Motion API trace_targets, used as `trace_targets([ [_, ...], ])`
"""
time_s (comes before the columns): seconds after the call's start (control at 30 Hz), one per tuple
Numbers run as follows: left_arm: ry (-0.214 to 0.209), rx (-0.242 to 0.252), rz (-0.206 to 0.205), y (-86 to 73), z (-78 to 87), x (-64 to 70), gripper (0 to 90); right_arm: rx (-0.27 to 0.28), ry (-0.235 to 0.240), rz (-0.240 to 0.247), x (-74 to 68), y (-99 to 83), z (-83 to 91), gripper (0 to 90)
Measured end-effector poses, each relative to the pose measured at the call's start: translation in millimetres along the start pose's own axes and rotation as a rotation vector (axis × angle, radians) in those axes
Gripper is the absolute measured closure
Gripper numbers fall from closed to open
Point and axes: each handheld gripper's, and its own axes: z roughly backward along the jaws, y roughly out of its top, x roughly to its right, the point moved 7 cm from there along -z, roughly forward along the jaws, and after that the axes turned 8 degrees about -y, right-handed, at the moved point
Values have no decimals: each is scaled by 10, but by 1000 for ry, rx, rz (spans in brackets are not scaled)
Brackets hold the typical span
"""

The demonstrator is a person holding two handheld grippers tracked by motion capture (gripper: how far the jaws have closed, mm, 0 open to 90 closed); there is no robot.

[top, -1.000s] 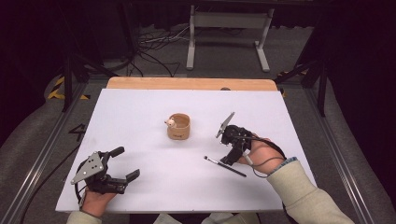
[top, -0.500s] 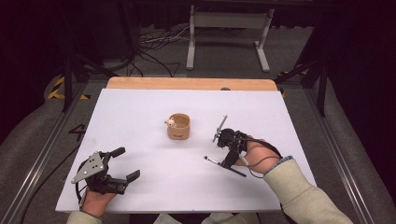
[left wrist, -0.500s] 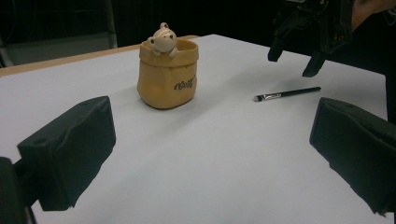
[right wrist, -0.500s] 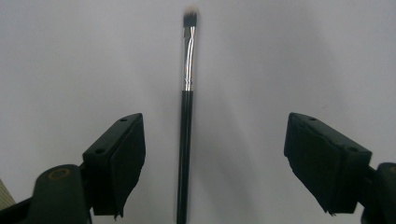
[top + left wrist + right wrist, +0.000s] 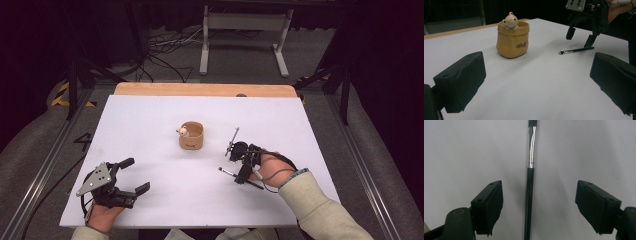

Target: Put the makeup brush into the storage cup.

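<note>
A thin black brush [image 5: 241, 178] with a silver ferrule lies flat on the white table [image 5: 150, 125], right of centre. My right gripper [image 5: 236, 167] points down over it and stands open. In the right gripper view the brush [image 5: 530, 185] runs straight up between the two spread jaws of that gripper [image 5: 540, 195], touching neither. A tan cup [image 5: 191, 135] with a small figure on its rim stands mid-table. My left gripper [image 5: 137, 175] rests open near the front left, holding nothing. The left gripper view has the cup [image 5: 512, 41], the brush [image 5: 576, 51] and the right gripper [image 5: 580, 40] beyond its own open jaws [image 5: 537, 82].
A wooden strip [image 5: 200, 89] runs along the table's far edge. Beyond it are a metal stand [image 5: 242, 22] and cables on the floor. Bare white surface lies between the cup and both grippers.
My right gripper has come down and nearer over the brush, so its jaws now straddle the handle. The left gripper, cup and brush have not moved.
</note>
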Motion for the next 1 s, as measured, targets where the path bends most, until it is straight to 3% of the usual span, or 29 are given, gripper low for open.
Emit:
trace_targets([
  [0.33,-4,-2,17,-6,-11,2,9,-18,13,6,-30,-10,-76,331],
  [0.73,-13,-4,20,-4,-9,4,14,-66,30,35,-113,-11,-117,678],
  [0.97,-13,-6,19,-4,-8,2,17,-84,27,38,-123,-4,-122,766],
  [1.0,-12,-3,22,-4,-10,4,18,-90,26,40,-128,-5,-123,812],
])
